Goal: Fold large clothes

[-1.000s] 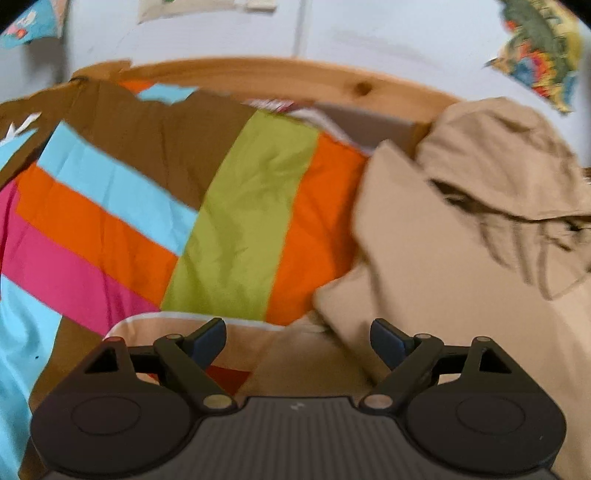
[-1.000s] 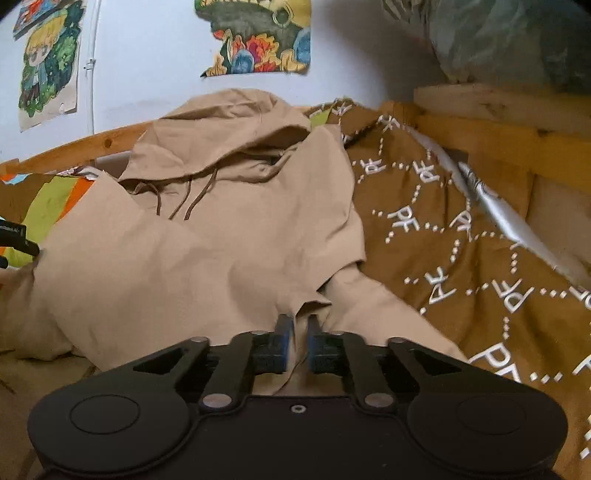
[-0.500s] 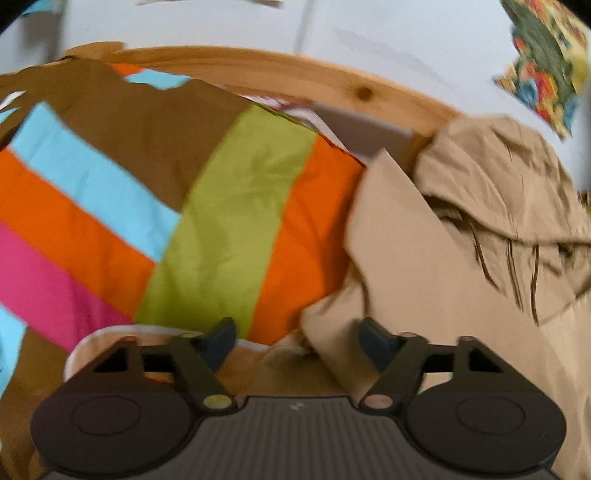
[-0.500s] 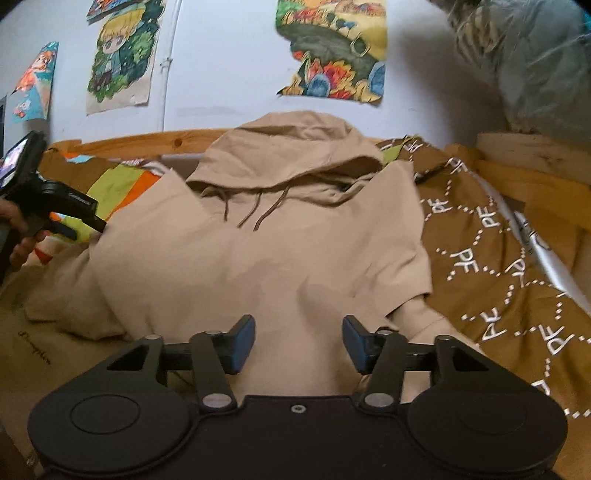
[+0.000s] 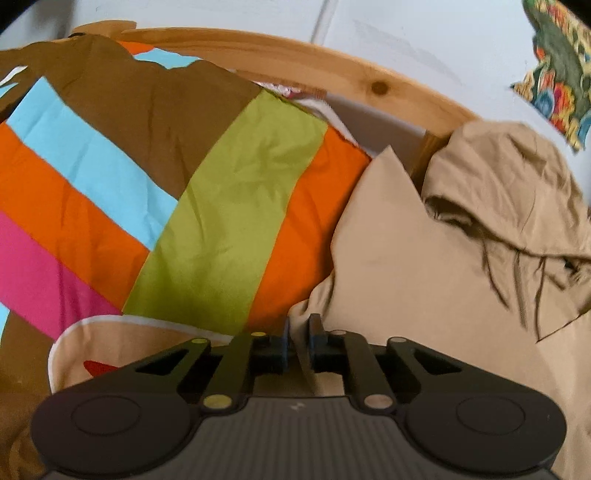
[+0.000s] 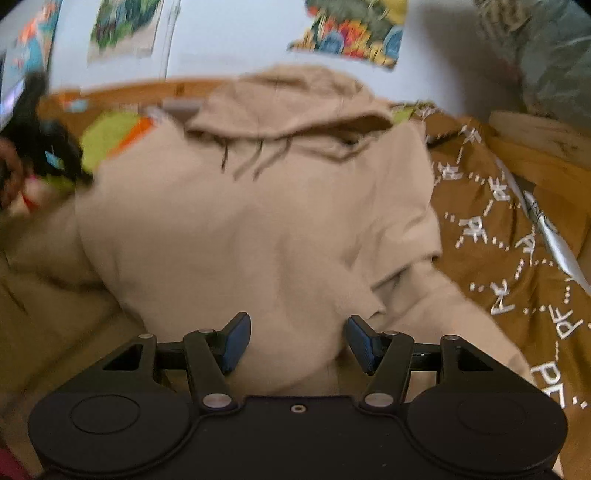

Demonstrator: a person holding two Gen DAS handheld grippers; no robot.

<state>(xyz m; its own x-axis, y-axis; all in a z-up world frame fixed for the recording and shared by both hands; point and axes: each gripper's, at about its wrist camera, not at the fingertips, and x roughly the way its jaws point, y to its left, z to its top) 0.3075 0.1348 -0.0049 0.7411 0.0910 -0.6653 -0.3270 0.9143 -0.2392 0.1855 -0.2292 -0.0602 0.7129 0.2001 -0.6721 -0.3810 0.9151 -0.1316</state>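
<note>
A tan hoodie (image 6: 258, 221) lies face up on the bed, hood (image 6: 295, 99) toward the wall, drawstrings showing. In the left wrist view the hoodie (image 5: 424, 266) fills the right side, and my left gripper (image 5: 297, 345) is shut on a bunched fold of its left sleeve. My right gripper (image 6: 295, 341) stands open just above the lower body of the hoodie, with fabric under it but nothing pinched. The right sleeve (image 6: 443, 306) is folded in near the right fingertip. The left gripper's body (image 6: 40, 140) shows blurred at the far left of the right wrist view.
A striped multicolour cover (image 5: 166, 192) spreads left of the hoodie. A brown cover with white lettering (image 6: 517, 251) lies to its right. A wooden bed rail (image 5: 332, 70) runs along the wall, where posters (image 6: 351, 33) hang.
My left gripper went from open to shut on the sleeve fabric. My right gripper let go of the hoodie, opened, and drew back slightly.
</note>
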